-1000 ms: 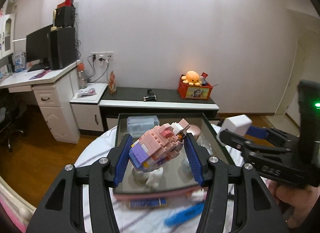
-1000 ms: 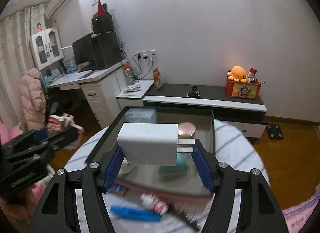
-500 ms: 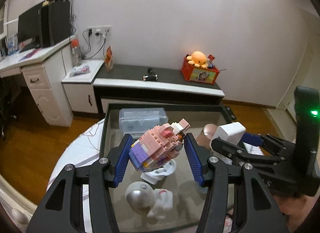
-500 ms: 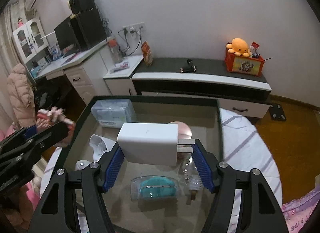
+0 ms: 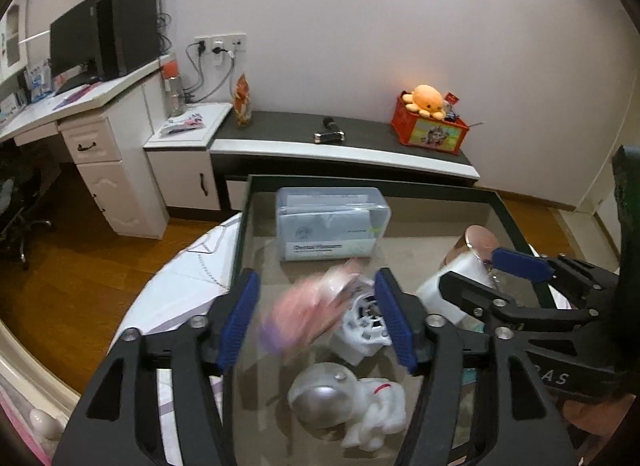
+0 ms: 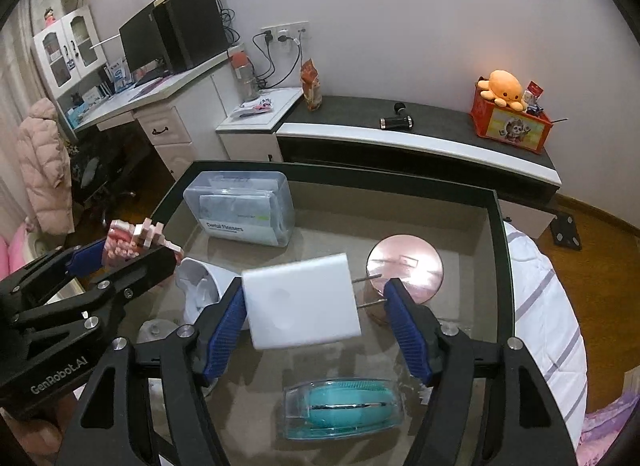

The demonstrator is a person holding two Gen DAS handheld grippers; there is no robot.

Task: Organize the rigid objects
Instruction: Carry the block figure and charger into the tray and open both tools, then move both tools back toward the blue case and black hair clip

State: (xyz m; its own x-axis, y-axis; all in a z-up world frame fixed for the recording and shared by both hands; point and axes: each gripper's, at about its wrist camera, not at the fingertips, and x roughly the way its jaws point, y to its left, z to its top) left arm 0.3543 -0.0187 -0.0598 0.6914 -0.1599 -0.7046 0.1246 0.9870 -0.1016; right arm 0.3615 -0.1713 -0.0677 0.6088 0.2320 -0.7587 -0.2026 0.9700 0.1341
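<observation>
Both grippers hang over a dark-rimmed tray [image 5: 360, 181] [image 6: 360, 178]. My left gripper [image 5: 316, 322] is opening, and a pink and purple block figure [image 5: 304, 318] shows as a blur, loose between the blue pads. The right wrist view shows the same figure [image 6: 132, 240] at the left gripper [image 6: 120, 262]. My right gripper [image 6: 316, 326] is opening too. A white plug charger [image 6: 300, 302] sits tilted between its jaws, prongs toward the right pad, which no longer presses on it. The left wrist view shows the charger [image 5: 452, 282] as well.
In the tray lie a clear box of dental flossers [image 6: 240, 205], a round rose-gold compact [image 6: 404, 266], a white cup-like piece [image 5: 360, 330], an astronaut figure [image 5: 344, 398] and a teal item in a clear case [image 6: 344, 406]. A striped cloth [image 6: 548, 306] lies under the tray.
Both grippers came forward and down over the tray. Their jaws have widened. The block figure has slipped and blurred, and the charger has tilted out of its level grip.
</observation>
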